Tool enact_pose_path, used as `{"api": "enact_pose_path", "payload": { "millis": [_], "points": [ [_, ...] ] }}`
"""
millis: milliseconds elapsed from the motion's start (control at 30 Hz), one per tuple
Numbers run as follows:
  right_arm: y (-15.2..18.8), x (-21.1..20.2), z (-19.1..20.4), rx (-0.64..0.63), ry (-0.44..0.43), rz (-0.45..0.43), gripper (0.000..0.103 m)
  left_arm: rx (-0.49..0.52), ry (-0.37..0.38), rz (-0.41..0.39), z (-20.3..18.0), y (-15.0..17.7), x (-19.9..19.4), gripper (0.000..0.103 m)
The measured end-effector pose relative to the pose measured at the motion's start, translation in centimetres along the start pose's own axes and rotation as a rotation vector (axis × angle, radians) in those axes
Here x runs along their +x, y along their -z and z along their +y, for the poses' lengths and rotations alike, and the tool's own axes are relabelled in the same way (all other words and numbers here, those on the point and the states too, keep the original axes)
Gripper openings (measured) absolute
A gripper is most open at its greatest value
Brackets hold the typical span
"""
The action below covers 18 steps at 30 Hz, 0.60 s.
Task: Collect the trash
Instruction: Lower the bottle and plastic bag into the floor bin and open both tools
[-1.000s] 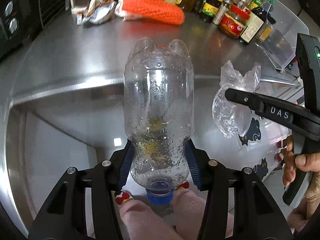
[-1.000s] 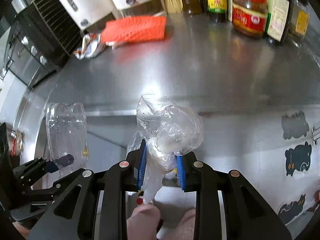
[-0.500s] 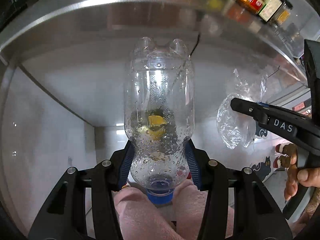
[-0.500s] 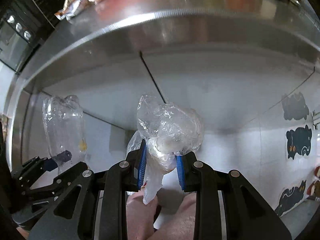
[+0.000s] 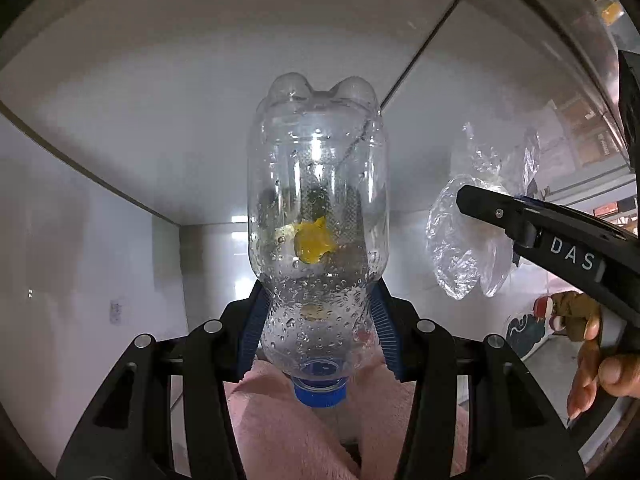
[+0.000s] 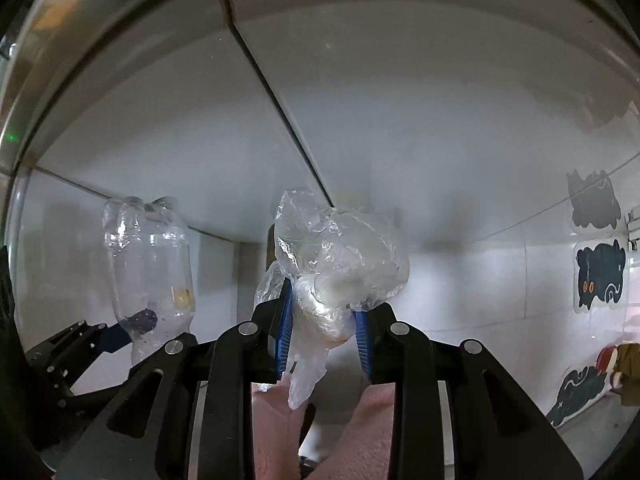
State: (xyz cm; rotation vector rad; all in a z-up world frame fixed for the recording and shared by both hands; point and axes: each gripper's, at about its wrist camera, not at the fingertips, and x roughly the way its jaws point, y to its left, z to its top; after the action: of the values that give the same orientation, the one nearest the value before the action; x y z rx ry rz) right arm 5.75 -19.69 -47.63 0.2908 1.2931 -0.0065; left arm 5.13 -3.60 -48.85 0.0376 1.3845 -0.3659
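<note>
My left gripper (image 5: 318, 316) is shut on a clear plastic bottle (image 5: 318, 200) with a blue cap, base pointing away, droplets and a yellow scrap inside. My right gripper (image 6: 322, 320) is shut on a crumpled clear plastic bag (image 6: 340, 256). The bag (image 5: 464, 248) and right gripper also show at the right of the left wrist view. The bottle (image 6: 148, 264) shows at the left of the right wrist view. Both are held in the air below the steel counter edge.
White cabinet fronts (image 6: 400, 120) with a dark door seam fill the view ahead. The steel counter edge (image 6: 80, 40) curves along the top. Black cat stickers (image 6: 598, 276) mark the tiled wall at the right. Pink slippers (image 5: 292, 420) are below.
Both grippers have dropped from counter height to in front of the cabinet doors, still holding the bottle and the bag. The countertop items have passed out of view.
</note>
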Motion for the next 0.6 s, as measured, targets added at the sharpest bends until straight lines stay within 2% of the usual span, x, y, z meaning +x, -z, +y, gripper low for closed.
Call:
{"api": "enact_pose_path", "payload": {
  "millis": [300,433,500,600],
  "points": [
    [-0.9,1.0,-0.5,0.035,-0.018,0.025,0.030,-0.010,0.019,0.029,0.5,-1.0,0.9,0.048],
    [-1.1,1.1,-0.5,0.049,-0.027,0.031,0.041,-0.012,0.022,0.035,0.9,-1.5,0.8,0.048],
    [-1.3,1.1,-0.5,0.050,-0.029,0.029,0.045,-0.019,0.020,0.032,1.1,-1.5,0.7,0.053],
    [-1.4,1.1,-0.4,0.051,-0.025,0.032,0.050,-0.022,0.010,0.028,1.2,-1.7,0.4,0.066]
  ]
}}
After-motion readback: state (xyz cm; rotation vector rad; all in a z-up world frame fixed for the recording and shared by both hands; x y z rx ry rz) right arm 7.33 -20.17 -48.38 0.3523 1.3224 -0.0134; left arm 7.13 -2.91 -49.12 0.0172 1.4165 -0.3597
